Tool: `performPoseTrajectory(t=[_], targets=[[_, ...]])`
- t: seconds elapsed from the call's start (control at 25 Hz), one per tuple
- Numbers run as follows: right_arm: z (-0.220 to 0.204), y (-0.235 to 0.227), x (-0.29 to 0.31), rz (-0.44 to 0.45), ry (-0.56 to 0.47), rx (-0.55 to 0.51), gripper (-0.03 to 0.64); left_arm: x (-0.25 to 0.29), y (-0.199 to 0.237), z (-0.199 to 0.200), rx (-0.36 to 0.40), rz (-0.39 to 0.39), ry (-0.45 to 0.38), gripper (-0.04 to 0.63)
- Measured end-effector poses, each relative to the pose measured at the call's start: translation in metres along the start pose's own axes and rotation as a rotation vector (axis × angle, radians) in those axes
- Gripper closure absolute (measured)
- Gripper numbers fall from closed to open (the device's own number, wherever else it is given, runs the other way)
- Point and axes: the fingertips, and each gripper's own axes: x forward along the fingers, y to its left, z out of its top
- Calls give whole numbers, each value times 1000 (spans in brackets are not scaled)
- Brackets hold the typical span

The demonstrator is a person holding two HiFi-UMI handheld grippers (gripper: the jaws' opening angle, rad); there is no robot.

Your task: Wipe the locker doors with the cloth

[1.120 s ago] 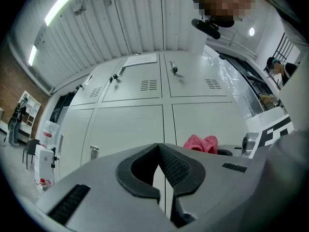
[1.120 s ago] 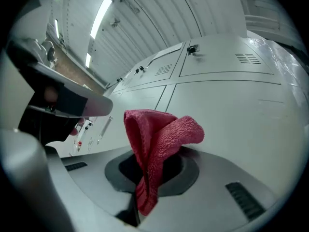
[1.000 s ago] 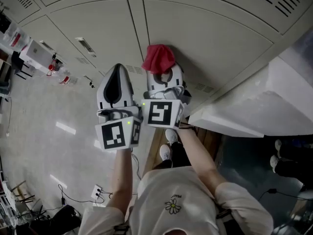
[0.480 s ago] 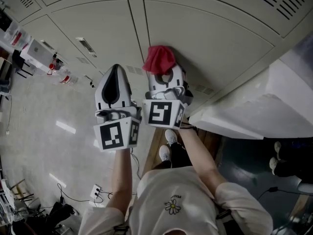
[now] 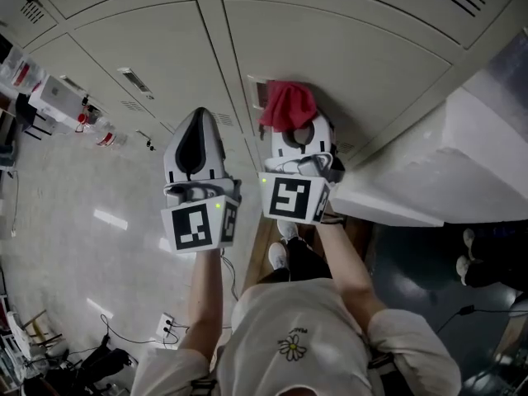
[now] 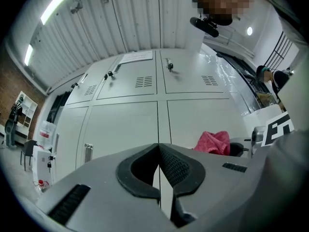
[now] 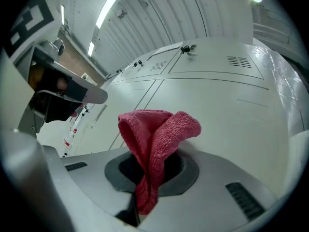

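Right gripper [image 7: 149, 173] is clamped on a bunched red cloth [image 7: 155, 132], held at a beige locker door [image 5: 355, 64] near its edge. Left gripper [image 6: 159, 164] is closed and empty. Best: press evenly, overlap strokes.

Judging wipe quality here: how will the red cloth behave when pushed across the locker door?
Probably floppy: the cloth folds over itself where the right gripper pinches it. Likely light, since that narrow pinch holds the whole bunch up. Its fuzzy pile should grip the door somewhat, so it may bunch.
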Motion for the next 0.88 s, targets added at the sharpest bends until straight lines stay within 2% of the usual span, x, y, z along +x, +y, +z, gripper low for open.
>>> performPoseTrajectory(t=[0.24,0.4,0.68,0.88], targets=[[-12,-25,-18,-65,36,16,586,1,-10,-1,-13,-23,1,578],[-21,-47,-33,-127,66,-20,586,4,-23,-1,-18,-53,0,580],[-44,-100,-69,-334,173,-23,586,10,-43,-3,-34,-102,-2,580],[-57,-125,-87,-432,231,12,586,12,-53,-5,-39,-127,2,580]])
